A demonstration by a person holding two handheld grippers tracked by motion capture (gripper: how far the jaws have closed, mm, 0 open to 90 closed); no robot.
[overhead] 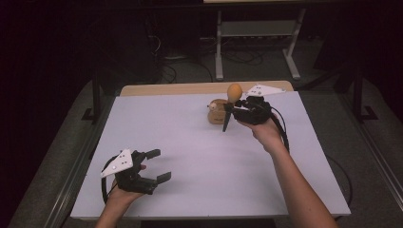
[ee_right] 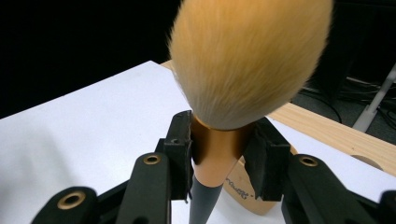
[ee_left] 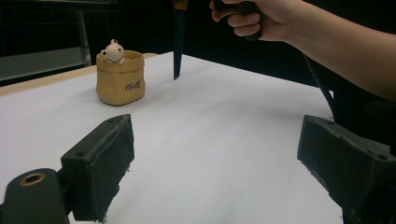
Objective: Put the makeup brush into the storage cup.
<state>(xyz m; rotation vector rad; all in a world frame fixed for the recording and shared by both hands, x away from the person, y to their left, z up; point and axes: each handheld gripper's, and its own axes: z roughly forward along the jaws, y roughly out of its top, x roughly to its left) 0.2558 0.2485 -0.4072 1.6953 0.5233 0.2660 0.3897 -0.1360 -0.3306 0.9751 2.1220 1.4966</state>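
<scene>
On the white desk [overhead: 199, 156], the left tool [overhead: 154, 166] rests near the front left corner, jaws wide and empty. The right tool [overhead: 233, 110] grips a makeup brush [overhead: 233, 95] upright, handle down, beside the small pot [overhead: 216, 111] near the back edge; placing it in the pot seems left to do.

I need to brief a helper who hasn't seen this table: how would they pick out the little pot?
On the white table top, look to the far edge, beside the right gripper clamping a fluffy tan makeup brush. The squat tan sack-shaped ceramic pot stands there, with a small cream bear figure peeking over its rim.
</scene>
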